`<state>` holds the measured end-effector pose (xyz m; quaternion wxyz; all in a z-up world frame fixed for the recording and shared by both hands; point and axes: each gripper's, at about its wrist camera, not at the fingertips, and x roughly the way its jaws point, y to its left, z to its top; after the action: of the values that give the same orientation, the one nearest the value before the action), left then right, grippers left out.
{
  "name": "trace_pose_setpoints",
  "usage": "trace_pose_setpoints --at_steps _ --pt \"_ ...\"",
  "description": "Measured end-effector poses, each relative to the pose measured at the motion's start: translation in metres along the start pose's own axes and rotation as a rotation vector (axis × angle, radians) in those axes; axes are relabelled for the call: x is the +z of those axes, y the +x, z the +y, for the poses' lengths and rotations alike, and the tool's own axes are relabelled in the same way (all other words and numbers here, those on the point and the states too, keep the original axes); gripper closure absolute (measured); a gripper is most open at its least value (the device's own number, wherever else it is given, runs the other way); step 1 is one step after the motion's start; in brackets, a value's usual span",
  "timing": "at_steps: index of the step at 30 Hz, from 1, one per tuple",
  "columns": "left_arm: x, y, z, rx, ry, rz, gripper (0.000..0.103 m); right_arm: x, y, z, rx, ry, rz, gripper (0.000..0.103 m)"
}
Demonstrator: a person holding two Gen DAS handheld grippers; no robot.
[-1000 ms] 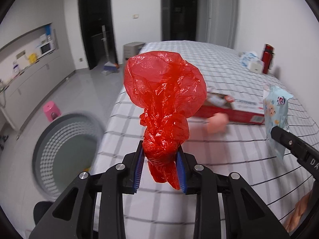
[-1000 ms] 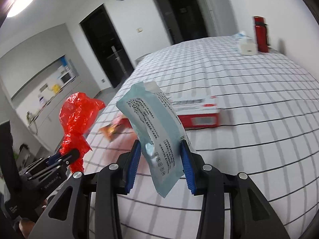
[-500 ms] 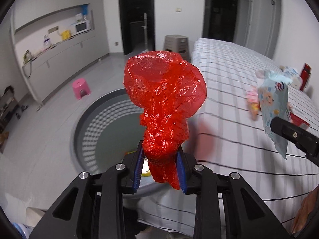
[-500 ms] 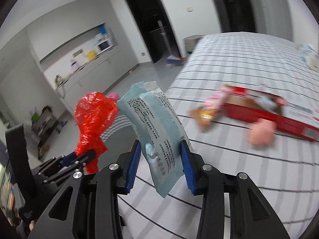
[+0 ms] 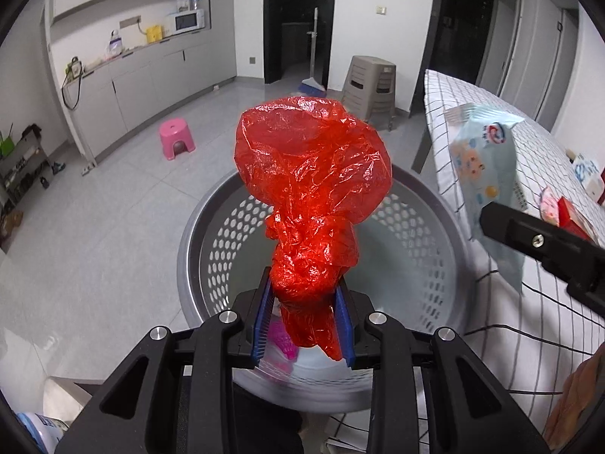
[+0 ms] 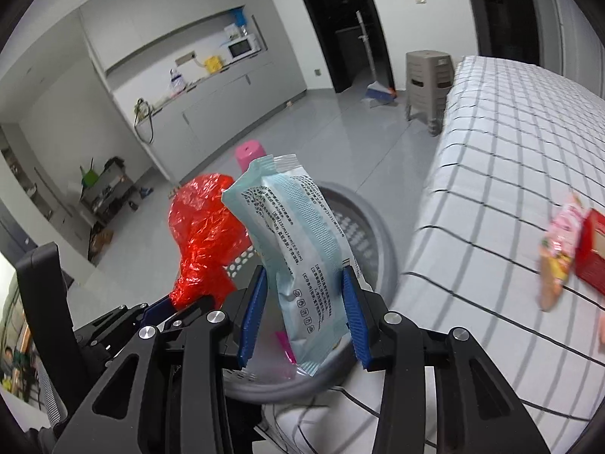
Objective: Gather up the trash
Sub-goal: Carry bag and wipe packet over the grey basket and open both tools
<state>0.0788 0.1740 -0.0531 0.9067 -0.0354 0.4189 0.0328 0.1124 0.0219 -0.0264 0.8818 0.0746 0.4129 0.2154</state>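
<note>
Basket [image 5: 211,227] fills the left wrist view, grey and perforated, sitting on the floor right beside the checked bed [image 5: 529,143]; left gripper [image 5: 304,325] hangs over its opening, blue pads clamped on the twisted neck of a red plastic bag [image 5: 310,174], which puffs upward, so likely positioned for a straight drop. Bag blocks most of the basket floor; something pink shows below the pads, blurred, can't identify. At right edge a black finger of the other tool pinches the pale blue packet [image 5: 487,174]. Right wrist view: right gripper [image 6: 302,321] grips the light blue wet-wipe-style packet [image 6: 298,249] around its lower half, held upright above the basket rim [image 6: 382,242], also staged for release, I judge. Red bag sits just left, near but whether touching is unclear. Packet hides the basket interior. On the bed, a pink wrapper [image 6: 556,249] and red box [image 6: 591,253] remain, motion-blurred, box cut off by the frame.
</note>
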Motion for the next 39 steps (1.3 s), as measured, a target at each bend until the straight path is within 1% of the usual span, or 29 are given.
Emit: trace_pose_setpoints --at_steps 5,10,12,18,19,20,22,23,24,39 --pt "-0.002 0.012 0.006 0.003 -0.016 0.027 0.073 -0.001 0.019 0.008 0.000 -0.003 0.038 0.064" --pt "-0.006 0.023 0.015 0.002 -0.044 0.053 0.072 -0.003 0.035 0.006 -0.002 0.009 0.079 0.064" --pt "-0.007 0.028 0.016 -0.001 -0.055 0.066 0.072 -0.001 0.035 0.007 0.002 0.011 0.078 0.064" --pt "-0.005 0.035 0.015 0.005 -0.065 0.070 0.070 0.002 0.040 0.004 0.016 0.026 0.081 0.063" --pt "-0.006 0.034 0.015 0.006 -0.066 0.069 0.068 0.003 0.038 0.003 0.018 0.027 0.078 0.061" --pt "-0.006 0.034 0.014 0.008 -0.066 0.067 0.065 0.003 0.038 0.002 0.020 0.028 0.079 0.055" --pt "-0.005 0.034 0.015 0.017 -0.072 0.065 0.047 0.001 0.036 0.001 0.021 0.031 0.071 0.047" --pt "-0.006 0.033 0.016 0.019 -0.078 0.062 0.044 0.000 0.035 0.001 0.019 0.031 0.063 0.047" --pt "-0.006 0.033 0.017 0.017 -0.084 0.059 0.043 0.000 0.035 0.001 0.018 0.030 0.060 0.047" --pt "-0.011 0.031 0.020 0.033 -0.087 0.077 0.043 -0.002 0.033 0.004 0.017 0.023 0.060 0.047"
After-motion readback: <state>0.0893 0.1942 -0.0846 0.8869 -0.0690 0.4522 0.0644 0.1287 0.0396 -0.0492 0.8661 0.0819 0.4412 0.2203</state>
